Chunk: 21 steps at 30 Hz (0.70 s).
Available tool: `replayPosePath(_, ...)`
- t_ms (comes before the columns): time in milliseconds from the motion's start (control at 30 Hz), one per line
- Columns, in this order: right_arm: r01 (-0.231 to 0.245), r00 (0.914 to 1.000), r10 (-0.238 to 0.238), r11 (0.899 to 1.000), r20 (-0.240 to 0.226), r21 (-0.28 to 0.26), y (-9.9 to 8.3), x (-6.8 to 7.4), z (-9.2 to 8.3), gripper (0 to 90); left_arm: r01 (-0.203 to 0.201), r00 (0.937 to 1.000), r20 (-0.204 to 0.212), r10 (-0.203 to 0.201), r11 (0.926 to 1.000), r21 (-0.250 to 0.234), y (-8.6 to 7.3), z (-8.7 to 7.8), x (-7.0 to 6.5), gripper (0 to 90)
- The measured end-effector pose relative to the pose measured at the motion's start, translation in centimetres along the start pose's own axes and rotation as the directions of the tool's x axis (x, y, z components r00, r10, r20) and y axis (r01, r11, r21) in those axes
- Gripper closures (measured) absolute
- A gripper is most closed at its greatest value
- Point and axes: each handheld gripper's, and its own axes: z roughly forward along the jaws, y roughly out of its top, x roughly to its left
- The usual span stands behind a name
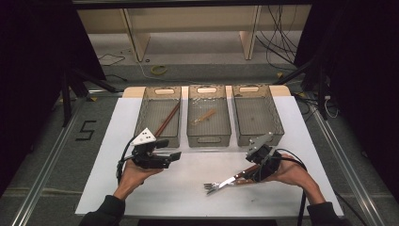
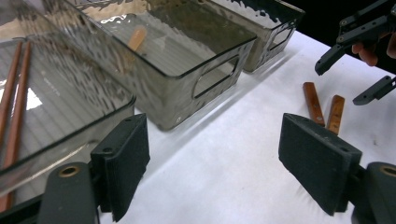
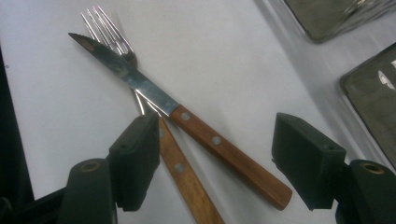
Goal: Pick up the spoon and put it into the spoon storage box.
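At lower right of the high view, the right gripper (image 1: 251,170), jaws apart, straddles a knife (image 3: 187,116) crossed over a fork (image 3: 140,100) on the bench (image 1: 188,179), apparently lining up to sort cutlery; the left gripper (image 1: 169,157) waits, jaws apart and empty.

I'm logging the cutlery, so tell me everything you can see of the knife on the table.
The knife has a pointed, serrated steel blade and a brown wooden handle with pale rivets. It lies flat on the white table, crossed over a fork with a matching handle. The right gripper sits over its handle, jaws open, not pressing it.
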Motion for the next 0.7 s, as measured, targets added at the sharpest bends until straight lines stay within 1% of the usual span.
replayPosePath(33, 0.007, 1.0000, -0.007, 1.000, -0.001, 0.003, 0.0, -0.1, 0.1, 33.3, 0.003, 1.0000, -0.003, -0.003, 1.0000, 0.000, -0.2, -0.1, 0.0, 23.7)
replayPosePath(100, 0.003, 1.0000, -0.003, 1.000, 0.005, 0.012, 0.0, -0.1, 0.3, 33.3, 0.008, 0.9999, -0.007, -0.008, 1.0000, -0.002, -0.5, -0.2, 0.0, 23.3)
replayPosePath(233, 0.005, 0.9999, -0.005, 1.000, 0.011, 0.022, -0.1, -0.3, 0.6, 33.4, 0.002, 0.9999, -0.015, -0.002, 1.0000, -0.006, -0.9, -0.7, 0.0, 23.3)
replayPosePath(267, 0.013, 0.9999, -0.013, 1.000, 0.009, 0.028, -0.1, -0.3, 0.7, 33.5, 0.003, 0.9999, -0.013, -0.003, 1.0000, -0.006, -1.0, -0.7, 0.0, 23.2)
replayPosePath(367, 0.022, 0.9997, -0.022, 0.999, 0.012, 0.045, -0.1, -0.3, 1.0, 33.9, -0.001, 0.9998, -0.018, 0.001, 1.0000, 0.005, -1.5, -0.9, -0.1, 23.2)
replayPosePath(433, 0.026, 0.9996, -0.027, 0.999, 0.007, 0.047, 0.0, -0.4, 1.1, 34.2, -0.005, 0.9998, -0.021, 0.005, 0.9999, 0.011, -1.7, -1.0, -0.2, 23.1)
replayPosePath(500, 0.028, 0.9996, -0.028, 0.998, 0.003, 0.048, 0.0, -0.6, 1.2, 34.4, 0.000, 0.9998, -0.018, 0.000, 1.0000, 0.009, -1.8, -1.1, -0.3, 23.1)
replayPosePath(600, 0.036, 0.9993, -0.036, 0.998, 0.004, 0.060, 0.0, -0.7, 1.4, 34.7, -0.005, 0.9998, -0.017, 0.005, 1.0000, 0.002, -2.0, -1.4, -0.4, 23.1)
replayPosePath(633, 0.037, 0.9993, -0.038, 0.997, 0.001, 0.062, 0.0, -0.7, 1.4, 34.9, -0.001, 0.9999, -0.017, 0.001, 1.0000, -0.002, -2.1, -1.5, -0.5, 23.1)
replayPosePath(700, 0.045, 0.9990, -0.045, 0.997, -0.004, 0.063, 0.0, -0.7, 1.5, 35.3, -0.005, 0.9998, -0.018, 0.005, 1.0000, 0.003, -2.3, -1.5, -0.5, 23.0)
